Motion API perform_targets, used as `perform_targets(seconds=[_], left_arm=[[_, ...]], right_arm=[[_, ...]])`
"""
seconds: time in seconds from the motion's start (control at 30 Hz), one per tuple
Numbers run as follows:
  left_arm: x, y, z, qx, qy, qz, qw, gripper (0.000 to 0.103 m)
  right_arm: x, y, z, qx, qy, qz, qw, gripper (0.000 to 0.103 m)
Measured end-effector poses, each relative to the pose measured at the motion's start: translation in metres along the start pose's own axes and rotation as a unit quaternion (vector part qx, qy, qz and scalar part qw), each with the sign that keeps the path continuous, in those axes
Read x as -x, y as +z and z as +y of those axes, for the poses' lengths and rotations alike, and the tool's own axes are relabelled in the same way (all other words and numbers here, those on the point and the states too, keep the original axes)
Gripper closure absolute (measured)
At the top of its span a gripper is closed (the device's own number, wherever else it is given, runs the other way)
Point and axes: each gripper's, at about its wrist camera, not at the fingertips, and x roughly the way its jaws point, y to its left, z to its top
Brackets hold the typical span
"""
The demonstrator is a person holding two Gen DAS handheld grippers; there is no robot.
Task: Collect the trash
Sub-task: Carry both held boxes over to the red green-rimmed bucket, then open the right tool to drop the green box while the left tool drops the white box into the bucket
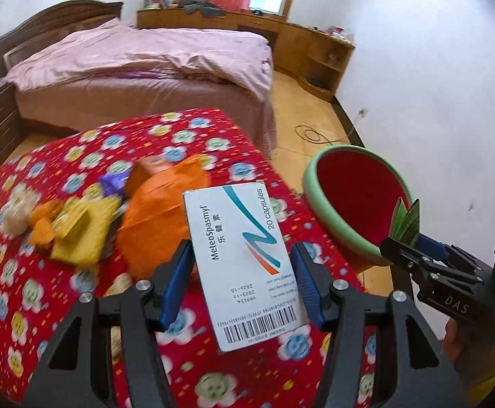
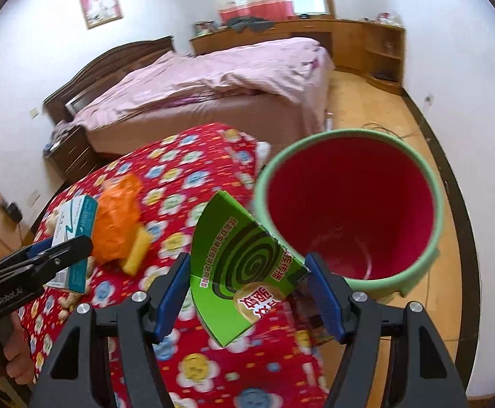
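Progress looked roughly midway: bin (image 2: 349, 204) interior showed bare red, nothing visibly dropped in yet. You had the left hand-held gripper (image 1: 242, 285) pinching a white medicine box (image 1: 244, 265) by its long edges, raised above the red flowered worktop (image 1: 77, 306). Your right hand-held gripper (image 2: 247, 289) was clamped on a green mosquito-coil box (image 2: 240, 265), flattened and torn, held at the bin's near rim, just short of the opening. I judged both pieces were headed for the bin, neither released.

Left on the worktop, count rough because of blur: one crumpled orange bag (image 1: 159, 217), one yellow wrapper (image 1: 80, 234), one purple wrapper (image 1: 111, 183), two small orange scraps (image 1: 43, 231), one whitish crumpled wad (image 1: 16, 210). An orange box corner poked out behind the bag; I couldn't tell if separate.

Totals: one bin, two hand-held grippers, two boxes in grip, about six loose pieces remaining.
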Motion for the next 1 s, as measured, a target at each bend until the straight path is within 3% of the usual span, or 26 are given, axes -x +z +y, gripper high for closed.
perform_targets(seconds=[0.6, 0.83, 1.0], left_arm=[[-0.089, 0.038, -0.089, -0.074, -0.042, 0.026, 0.996, 0.044], [-0.113, 0.044, -0.12, -0.098, -0.06, 0.035, 0.9928, 0.044], [-0.128, 0.046, -0.128, -0.104, -0.07, 0.041, 0.9912, 0.043]], right_arm=[[-0.025, 0.02, -0.113, -0.077, -0.064, -0.014, 0.995, 0.032], [-0.032, 0.024, -0.133, -0.082, -0.074, -0.018, 0.994, 0.032], [-0.03, 0.025, -0.144, -0.091, -0.07, -0.029, 0.993, 0.024]])
